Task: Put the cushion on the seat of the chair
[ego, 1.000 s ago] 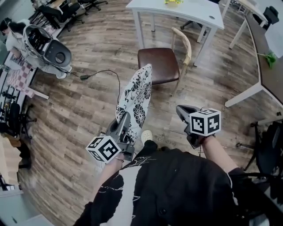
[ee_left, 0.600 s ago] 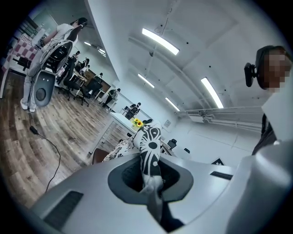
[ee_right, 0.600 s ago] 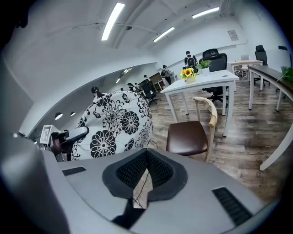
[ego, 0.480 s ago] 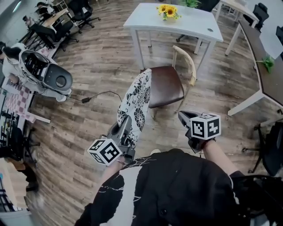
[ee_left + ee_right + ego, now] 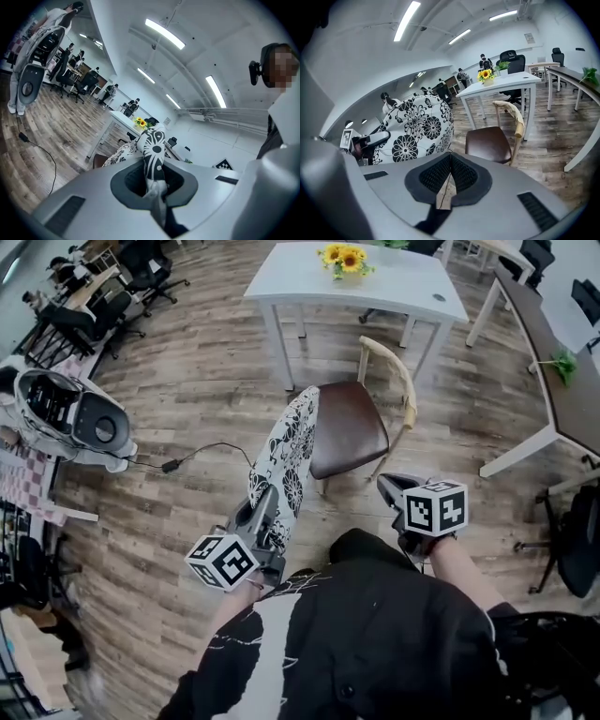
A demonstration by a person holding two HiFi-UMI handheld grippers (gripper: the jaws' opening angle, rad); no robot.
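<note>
The cushion (image 5: pixel 286 451) is white with black flowers. It stands on edge in the air, with my left gripper (image 5: pixel 267 501) shut on its near end. In the left gripper view the cushion (image 5: pixel 153 147) rises from between the pads of the left gripper (image 5: pixel 152 177). The chair (image 5: pixel 349 427) has a dark brown seat and a pale wooden back, and it stands just beyond the cushion's far end. My right gripper (image 5: pixel 389 488) is at the right, shut with nothing in it. In the right gripper view the chair (image 5: pixel 487 143) lies ahead of the right gripper (image 5: pixel 450 174), with the cushion (image 5: pixel 415 129) to its left.
A white table (image 5: pixel 375 292) with sunflowers stands right behind the chair. A dark table (image 5: pixel 553 381) runs along the right. On the wooden floor at the left lie a black cable (image 5: pixel 187 457) and a grey machine (image 5: pixel 80 418). People sit at desks far off.
The chair and the white table have come nearer and lower in the head view as the person walked toward them. Both grippers keep their grip and pose.
</note>
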